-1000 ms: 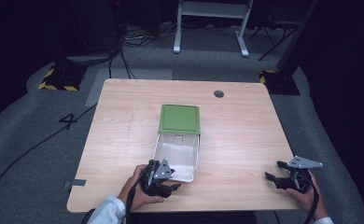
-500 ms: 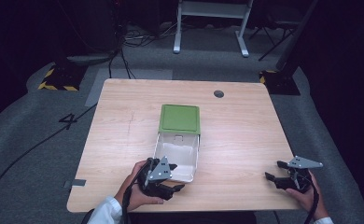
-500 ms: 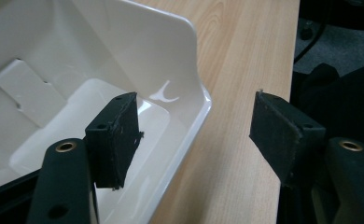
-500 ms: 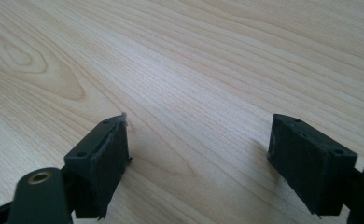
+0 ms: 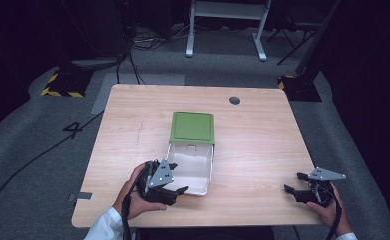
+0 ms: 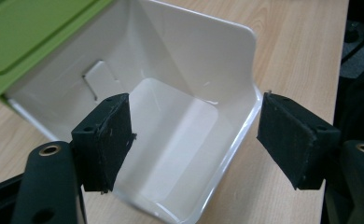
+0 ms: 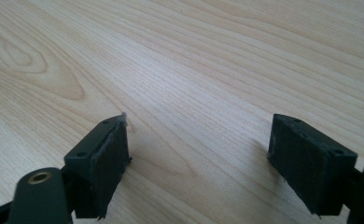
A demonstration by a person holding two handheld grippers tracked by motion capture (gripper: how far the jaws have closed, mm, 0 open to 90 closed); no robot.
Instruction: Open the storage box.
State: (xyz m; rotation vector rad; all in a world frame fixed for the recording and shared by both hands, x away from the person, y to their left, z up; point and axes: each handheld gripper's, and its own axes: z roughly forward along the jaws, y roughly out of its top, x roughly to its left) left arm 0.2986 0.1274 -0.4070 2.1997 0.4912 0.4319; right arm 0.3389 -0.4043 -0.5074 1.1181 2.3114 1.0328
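1. Two tongs at the near table edge, both with jaws spread wide and holding nothing. Left gripper [image 5: 167, 191] sits at the near-left corner of the white container [image 5: 193, 170]; right gripper [image 5: 303, 192] rests low over bare wood, well apart from the container.

2. White container, open and empty, lying just ahead of the left gripper [image 6: 196, 140]. In the left gripper view one jaw hangs over the hollow interior and the other outside the rim, so the container wall [image 6: 245, 121] stands between them, not yet pinched.

3. Step in hand, as judged: seize that wall. To do it well, lower the inner jaw past the rolled rim, close squarely on the flat of the wall rather than the rounded corner, and close gently, since the thin glossy plastic looks likely to flex or slip.

4. Green lid [image 5: 193, 127], just beyond the container from the left gripper, touching its far edge; whether hinged or merely butted against it cannot be told. Any pull on the container may drag the lid.

5. Table [image 5: 263, 145], pale wood. Ahead of the right gripper [image 7: 196, 154], wide bare room to travel leftward toward the container. Near edge lies directly under both hands, little margin there.

6. Farthest: a dark round port [image 5: 234, 100] near the far edge, beyond the lid.
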